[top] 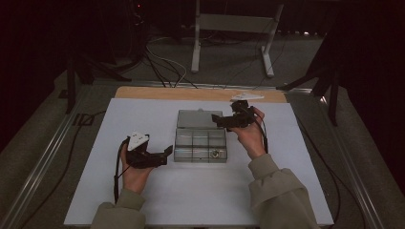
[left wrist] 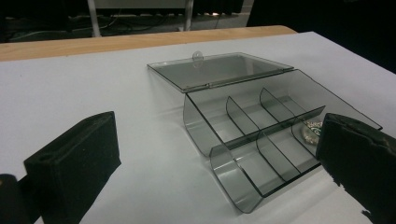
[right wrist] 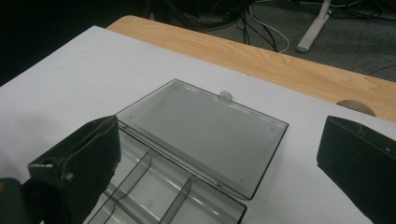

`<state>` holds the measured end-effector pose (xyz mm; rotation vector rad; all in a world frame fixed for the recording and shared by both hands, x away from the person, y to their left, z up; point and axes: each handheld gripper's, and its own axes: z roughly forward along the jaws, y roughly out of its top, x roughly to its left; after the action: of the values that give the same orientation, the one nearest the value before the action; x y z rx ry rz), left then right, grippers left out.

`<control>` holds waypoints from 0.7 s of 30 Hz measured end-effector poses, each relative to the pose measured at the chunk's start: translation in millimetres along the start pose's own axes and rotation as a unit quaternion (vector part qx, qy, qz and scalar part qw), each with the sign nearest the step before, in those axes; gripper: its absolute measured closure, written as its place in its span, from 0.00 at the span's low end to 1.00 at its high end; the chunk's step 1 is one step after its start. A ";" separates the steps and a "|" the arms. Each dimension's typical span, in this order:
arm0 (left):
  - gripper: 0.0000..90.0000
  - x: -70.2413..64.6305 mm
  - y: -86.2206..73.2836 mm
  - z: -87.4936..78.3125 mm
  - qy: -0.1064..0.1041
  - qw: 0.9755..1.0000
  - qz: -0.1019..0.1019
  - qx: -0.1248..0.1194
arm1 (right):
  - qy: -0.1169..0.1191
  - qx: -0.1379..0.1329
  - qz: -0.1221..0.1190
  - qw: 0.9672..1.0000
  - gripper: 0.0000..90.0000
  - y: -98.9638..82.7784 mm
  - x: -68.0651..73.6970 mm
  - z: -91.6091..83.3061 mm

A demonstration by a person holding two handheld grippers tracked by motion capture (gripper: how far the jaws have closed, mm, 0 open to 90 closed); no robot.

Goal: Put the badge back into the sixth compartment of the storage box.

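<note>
Near the surface's middle, both grippers, left (top: 168,150) and right (top: 216,119), jaws open and empty, should close the compartment box's (top: 200,145) flat-lying lid (top: 196,119) gently.

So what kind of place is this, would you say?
Probably a lab or recording studio rather than a home: a white-topped table stands alone amid dark curtains, cables trail over the grey floor, and a white metal stand sits behind it.
</note>
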<state>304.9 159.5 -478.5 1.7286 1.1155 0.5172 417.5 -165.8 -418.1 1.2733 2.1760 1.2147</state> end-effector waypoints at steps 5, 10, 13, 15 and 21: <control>0.00 -1.3 -0.7 2.2 0.000 1.000 0.001 0.002 | -0.001 0.001 0.003 1.000 0.00 -0.7 -2.6 4.3; 0.00 -3.0 -1.5 4.5 -0.001 1.000 0.002 0.005 | -0.008 0.007 0.006 1.000 0.00 -1.7 -7.4 8.9; 0.00 -3.5 -2.1 5.6 -0.002 1.000 0.003 0.007 | -0.012 0.009 0.013 1.000 0.00 -2.0 -10.2 12.3; 0.00 -3.8 -2.4 6.3 -0.002 1.000 0.002 0.008 | -0.015 0.011 0.013 1.000 0.00 -2.4 -11.3 14.9; 0.00 -4.2 -3.0 7.6 -0.002 1.000 0.001 0.009 | -0.018 0.016 0.018 1.000 0.00 -3.9 -13.7 21.0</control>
<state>307.2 152.3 -483.9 1.7459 1.1183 0.5076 436.3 -167.5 -435.0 1.3416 2.1636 1.1663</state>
